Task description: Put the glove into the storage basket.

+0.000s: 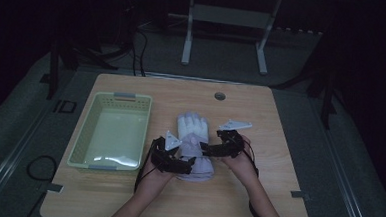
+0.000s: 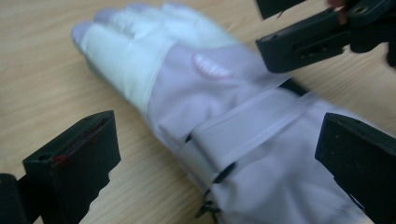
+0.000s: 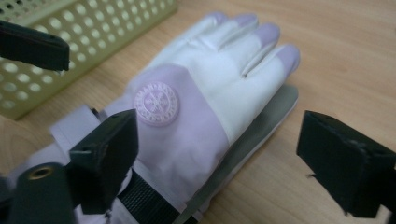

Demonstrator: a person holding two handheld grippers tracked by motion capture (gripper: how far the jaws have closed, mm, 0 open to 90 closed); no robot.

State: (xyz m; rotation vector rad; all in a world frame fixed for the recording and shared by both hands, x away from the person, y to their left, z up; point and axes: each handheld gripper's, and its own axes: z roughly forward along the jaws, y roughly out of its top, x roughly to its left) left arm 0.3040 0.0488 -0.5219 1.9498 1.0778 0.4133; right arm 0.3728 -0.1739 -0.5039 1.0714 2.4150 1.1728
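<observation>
A pale lilac and white glove (image 1: 192,126) lies flat on the wooden table (image 1: 256,192), fingers pointing away from the person. It has a round lilac badge on its back (image 3: 155,103) and a strap across the wrist (image 2: 243,135). My left gripper (image 1: 178,164) hovers at the cuff, jaws wide apart; in the left gripper view (image 2: 215,163) the cuff lies between them, untouched. My right gripper (image 1: 211,148) comes in from the right over the wrist, also open (image 3: 224,163), one jaw above the glove (image 3: 201,107) and one above bare wood.
A pale green perforated basket (image 1: 110,131) stands empty left of the glove, its wall close by in the right gripper view (image 3: 93,32). A round cable hole (image 1: 219,96) sits near the table's far edge. A metal frame (image 1: 225,30) stands on the floor beyond.
</observation>
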